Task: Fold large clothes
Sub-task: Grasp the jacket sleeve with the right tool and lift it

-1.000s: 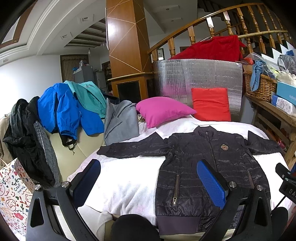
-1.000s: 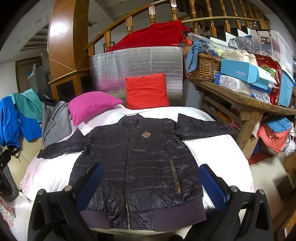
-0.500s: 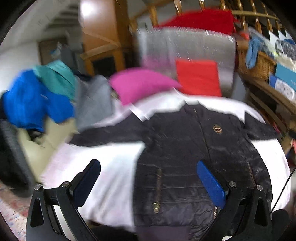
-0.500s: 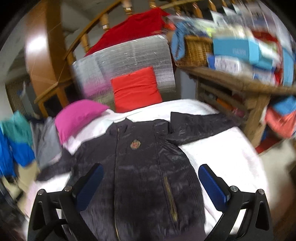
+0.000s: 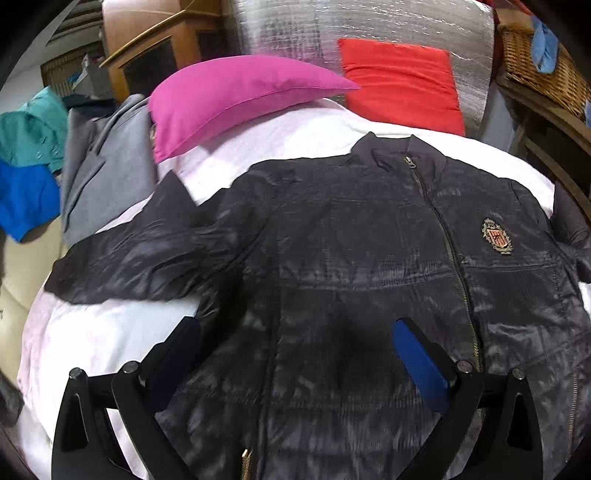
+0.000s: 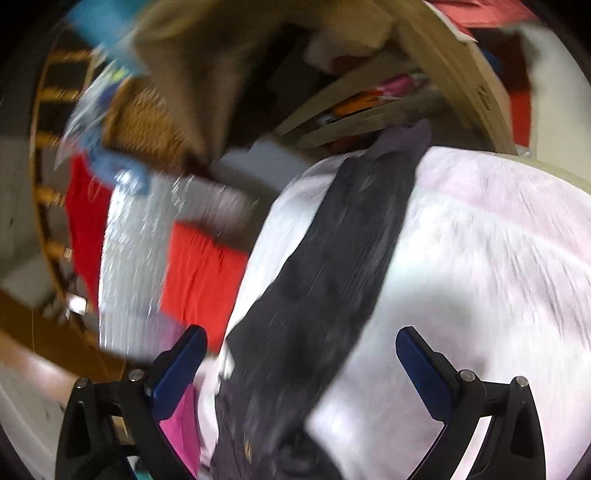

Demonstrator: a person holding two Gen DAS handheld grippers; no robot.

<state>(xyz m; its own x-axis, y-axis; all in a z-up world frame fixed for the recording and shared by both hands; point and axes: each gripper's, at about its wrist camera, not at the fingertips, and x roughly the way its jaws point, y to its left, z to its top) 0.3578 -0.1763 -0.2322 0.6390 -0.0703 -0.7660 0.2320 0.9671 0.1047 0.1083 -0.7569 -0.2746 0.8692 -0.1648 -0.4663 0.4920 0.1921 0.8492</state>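
Note:
A black quilted jacket (image 5: 351, 258) lies face up and zipped on the white-covered bed (image 5: 303, 136), with a gold crest (image 5: 496, 236) on its chest. One sleeve (image 5: 140, 258) stretches out to the left. My left gripper (image 5: 295, 332) hovers open just above the jacket's lower front. In the blurred, tilted right wrist view the jacket's other sleeve (image 6: 332, 266) runs away across the white cover (image 6: 480, 258). My right gripper (image 6: 299, 339) is open above that sleeve near the shoulder, nothing between its fingers.
A pink pillow (image 5: 236, 96) and a red cushion (image 5: 399, 81) lie at the bed's head against a silver padded panel (image 5: 332, 22). Grey, teal and blue garments (image 5: 99, 170) pile at the left. A wicker basket (image 5: 539, 70) on a wooden shelf unit (image 6: 369, 103) stands at the right.
Both grippers have moved forward and down toward the jacket. The right one has swung and rolled to the right, over the right sleeve. Both have stayed open.

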